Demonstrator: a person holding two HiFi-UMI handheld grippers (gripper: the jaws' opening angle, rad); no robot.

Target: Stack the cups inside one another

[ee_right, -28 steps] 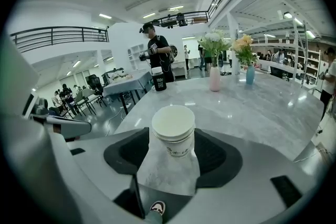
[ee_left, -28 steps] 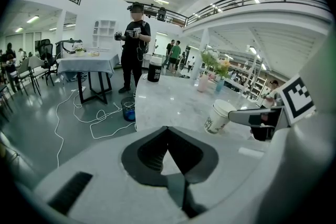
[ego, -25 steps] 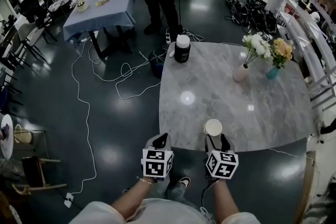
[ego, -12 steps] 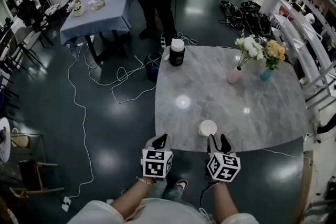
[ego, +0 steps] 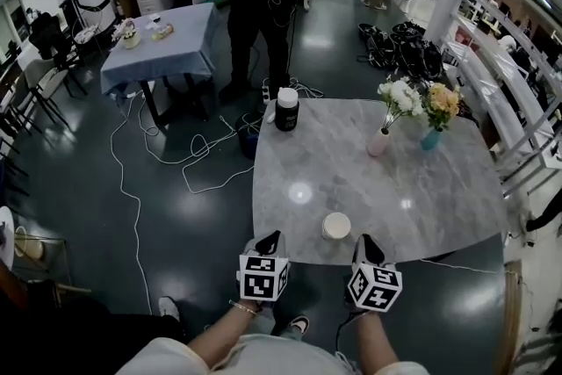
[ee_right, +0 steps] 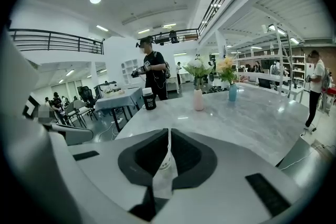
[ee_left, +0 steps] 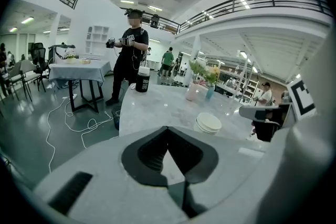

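Looks pretty much done to me: the cups (ego: 336, 227) sit nested as one stack near the worktop's (ego: 421, 189) front edge, left tool (ego: 270, 240) closed and empty, right tool (ego: 366, 247) just snapped closed on nothing.

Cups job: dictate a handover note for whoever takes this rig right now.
Left gripper: fingers shut, empty, held off the near edge of the table.
Right gripper: fingers have just been closing and are now together with nothing between them, apart from the cups.
Job's things: one upright stack near the table's near edge, ahead between the two grippers. Layered rims suggest the cups are nested.
Done: stacking looks finished.
Left: no loose cup in view, so probably only a check.
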